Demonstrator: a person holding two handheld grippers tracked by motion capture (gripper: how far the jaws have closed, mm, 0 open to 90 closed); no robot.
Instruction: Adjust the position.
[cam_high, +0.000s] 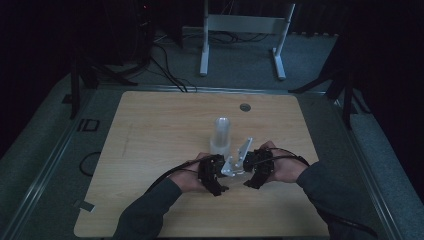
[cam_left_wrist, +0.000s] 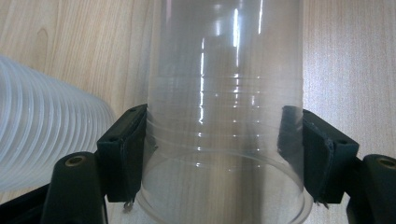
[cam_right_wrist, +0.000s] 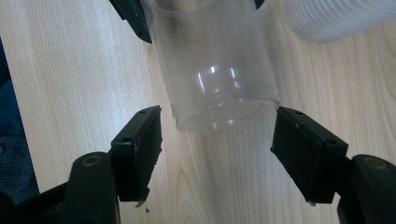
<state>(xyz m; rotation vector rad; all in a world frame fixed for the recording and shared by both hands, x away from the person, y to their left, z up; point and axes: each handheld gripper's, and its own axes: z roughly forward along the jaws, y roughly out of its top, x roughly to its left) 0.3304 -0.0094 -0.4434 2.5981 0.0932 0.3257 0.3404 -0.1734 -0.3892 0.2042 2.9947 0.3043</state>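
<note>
Pale wood grain covered the table (cam_high: 150, 150), with dark floor and cables around it. On that table, at about 6 o'clock from the centre in the high view, a single clear plastic cup (cam_left_wrist: 224, 116) was held on its side, just in front of an upright stack of cups (cam_high: 221, 136). The left gripper (cam_left_wrist: 224, 154) had its jaws pressed against both walls of this cup near the rim, so it was gripping it. In the left gripper view the ribbed stack lay at 9 o'clock. The right gripper (cam_right_wrist: 217, 149) faced the base of the cup; its jaws stood wide apart, one at each side of the base, not touching it. Both hands were close together, the right hand (cam_high: 287, 167) at 3 o'clock from the left hand (cam_high: 187, 177)
</note>
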